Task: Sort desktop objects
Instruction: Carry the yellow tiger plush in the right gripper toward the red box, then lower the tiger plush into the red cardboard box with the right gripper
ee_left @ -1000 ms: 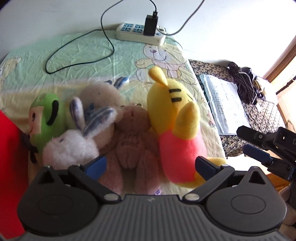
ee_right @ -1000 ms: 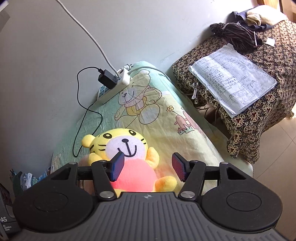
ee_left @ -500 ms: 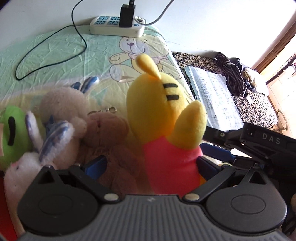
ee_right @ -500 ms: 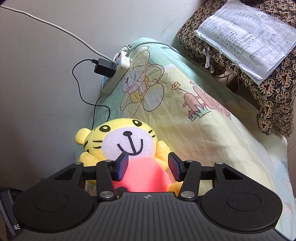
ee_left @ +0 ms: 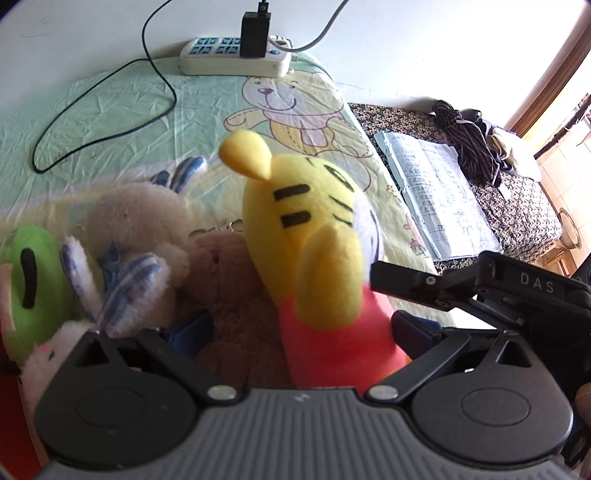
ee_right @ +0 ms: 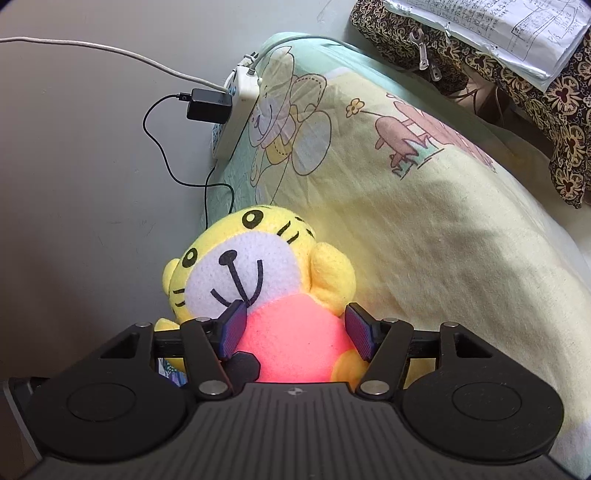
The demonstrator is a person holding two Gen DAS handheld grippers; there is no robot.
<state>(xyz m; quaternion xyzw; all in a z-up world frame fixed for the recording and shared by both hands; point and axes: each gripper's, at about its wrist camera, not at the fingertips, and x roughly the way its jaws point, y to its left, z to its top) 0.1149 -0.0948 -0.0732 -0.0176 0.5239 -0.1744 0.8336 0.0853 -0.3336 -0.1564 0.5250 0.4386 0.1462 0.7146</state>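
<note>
The right tongs [ee_right: 295,334] have closed in since a second ago, and now both blue ribbed pads [ee_right: 232,326] press the pink belly of the tiger plush [ee_right: 258,280], clamped on it. A second back those pads stood wide, with the toy lower and farther off. From the left wrist view, the tiger plush [ee_left: 310,236] has risen and turned, and its white muzzle now shows at the edge where before only the striped back of its head faced the camera. The left tongs [ee_left: 301,330] stay spread apart, gripping nothing, one blue pad at the brown bear [ee_left: 229,273], the other beside the tiger's pink body.

The tiger is soft fleece: yellow head, rounded ears, black stitched stripes. Crowding its left are the fuzzy brown bear, a cream rabbit plush [ee_left: 144,218] with blue-striped ears, and a green plush [ee_left: 26,280] at the frame edge. All sit on a desk under a wrinkled cartoon-bear cloth [ee_left: 110,110]. At the back lies a white power strip [ee_left: 229,61] with a black charger [ee_left: 255,31] and trailing cable. To the right, papers [ee_left: 439,195] rest on a floral-covered surface. The right tongs' black arm [ee_left: 480,288] crosses in front of that.
</note>
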